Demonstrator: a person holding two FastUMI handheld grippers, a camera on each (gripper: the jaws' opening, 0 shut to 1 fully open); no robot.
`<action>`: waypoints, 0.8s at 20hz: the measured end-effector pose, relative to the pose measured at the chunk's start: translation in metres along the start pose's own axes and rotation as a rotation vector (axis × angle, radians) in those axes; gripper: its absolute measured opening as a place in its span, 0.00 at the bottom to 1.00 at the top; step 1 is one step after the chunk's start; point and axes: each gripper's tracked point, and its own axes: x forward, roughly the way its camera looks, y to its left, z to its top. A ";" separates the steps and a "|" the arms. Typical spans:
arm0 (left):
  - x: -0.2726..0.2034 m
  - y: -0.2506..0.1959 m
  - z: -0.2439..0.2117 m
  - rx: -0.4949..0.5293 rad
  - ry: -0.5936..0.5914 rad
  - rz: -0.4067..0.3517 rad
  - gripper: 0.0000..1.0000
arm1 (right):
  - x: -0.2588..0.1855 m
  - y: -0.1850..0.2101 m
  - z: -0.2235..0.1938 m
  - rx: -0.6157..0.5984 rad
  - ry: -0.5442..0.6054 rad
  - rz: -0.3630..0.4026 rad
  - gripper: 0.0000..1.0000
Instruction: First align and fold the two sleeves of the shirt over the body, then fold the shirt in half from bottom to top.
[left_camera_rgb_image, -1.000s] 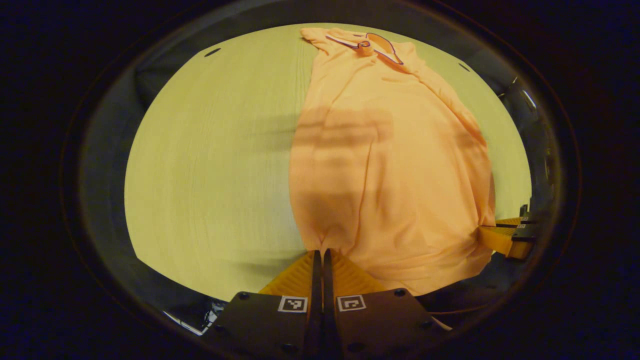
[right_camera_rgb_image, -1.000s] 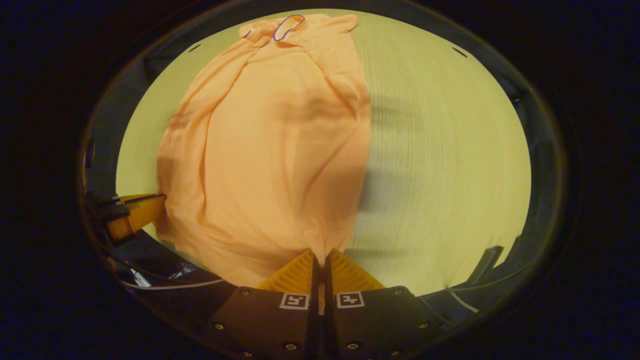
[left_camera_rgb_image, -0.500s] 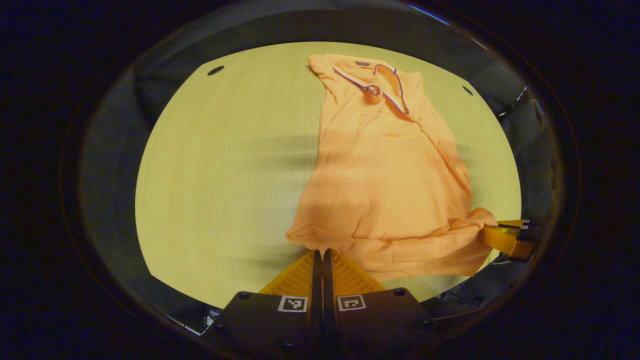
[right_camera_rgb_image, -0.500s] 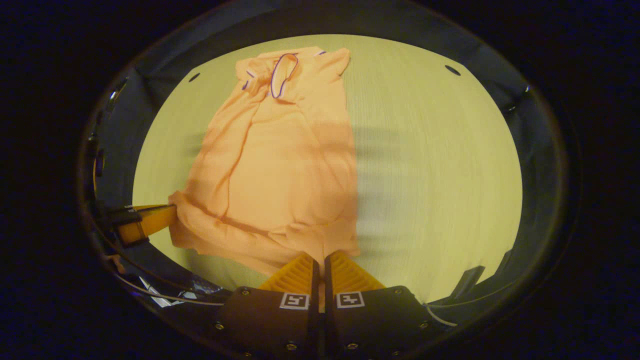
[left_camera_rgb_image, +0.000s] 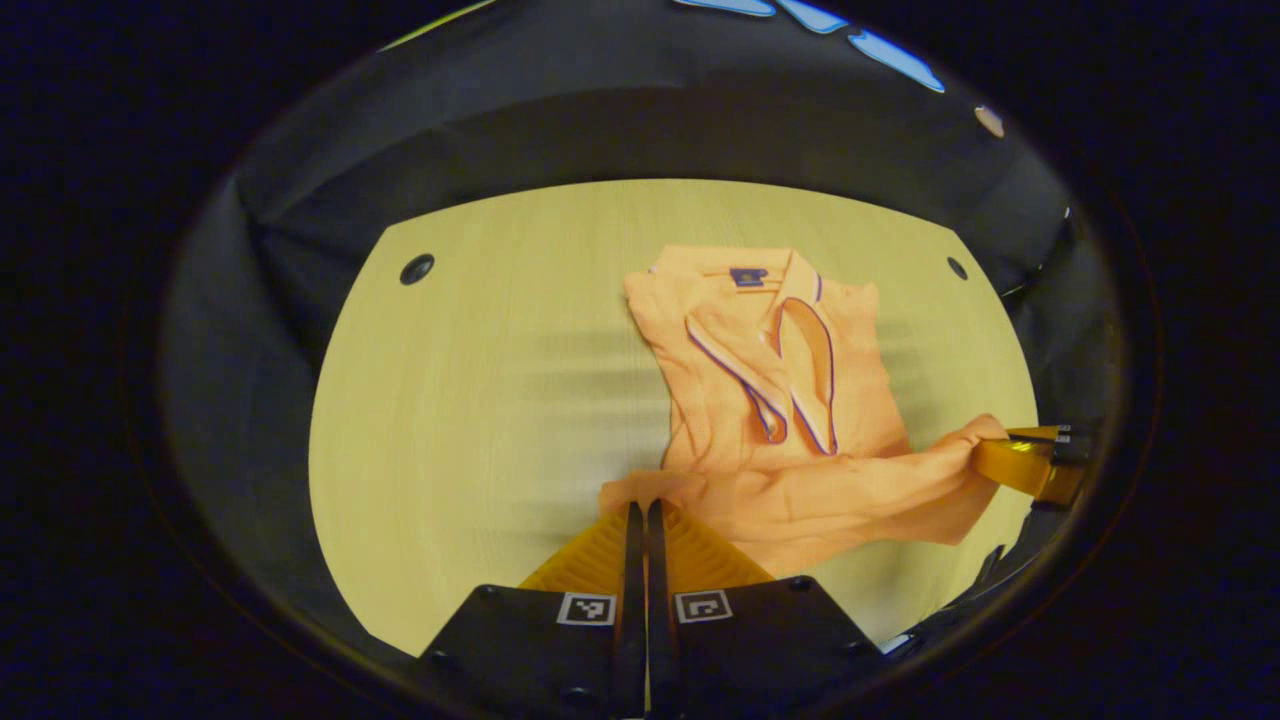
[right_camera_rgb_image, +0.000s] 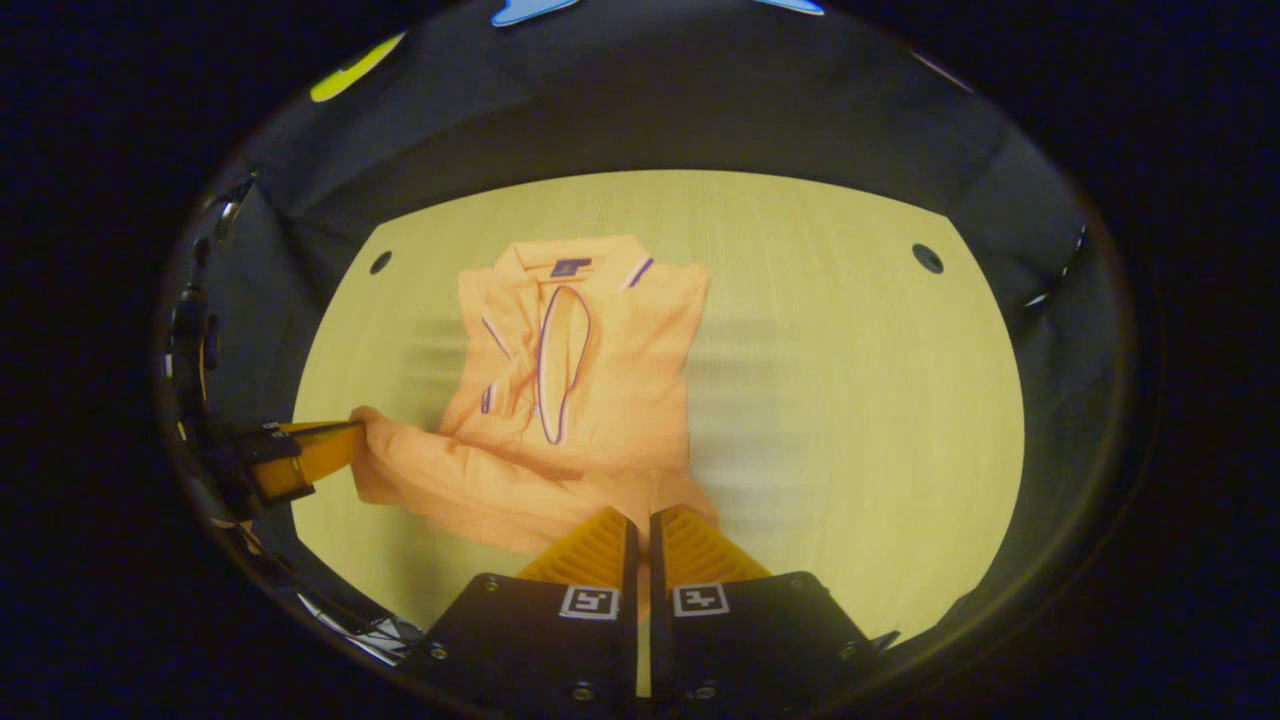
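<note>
An orange polo shirt (left_camera_rgb_image: 770, 380) with a dark-trimmed collar lies on the pale wooden table (left_camera_rgb_image: 470, 400), its collar end far from me. Its bottom hem is lifted and carried over the body toward the collar. My left gripper (left_camera_rgb_image: 640, 506) is shut on one hem corner. The right gripper (left_camera_rgb_image: 985, 450) pinches the other corner at the right edge of the left gripper view. In the right gripper view the shirt (right_camera_rgb_image: 590, 370) shows with my right gripper (right_camera_rgb_image: 641, 515) shut on its hem corner, and the left gripper (right_camera_rgb_image: 355, 432) holds the far corner at the left.
The table (right_camera_rgb_image: 850, 400) has small dark holes near its far corners (right_camera_rgb_image: 927, 258) (left_camera_rgb_image: 416, 268). Black booth cloth rises behind the table's far edge. Bare tabletop lies on either side of the shirt.
Both grippers have carried the shirt's hem up and forward toward the collar. The visible body has shortened and the collar now sits much nearer.
</note>
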 end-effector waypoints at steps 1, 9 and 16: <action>0.003 0.001 0.014 0.006 -0.009 0.006 0.08 | 0.002 0.000 0.018 0.002 -0.016 0.001 0.06; 0.098 0.018 0.157 -0.009 -0.114 0.019 0.11 | 0.065 -0.012 0.147 0.046 -0.107 0.015 0.06; 0.159 0.015 0.199 0.038 -0.170 0.033 0.11 | 0.123 -0.032 0.187 0.060 -0.152 -0.015 0.05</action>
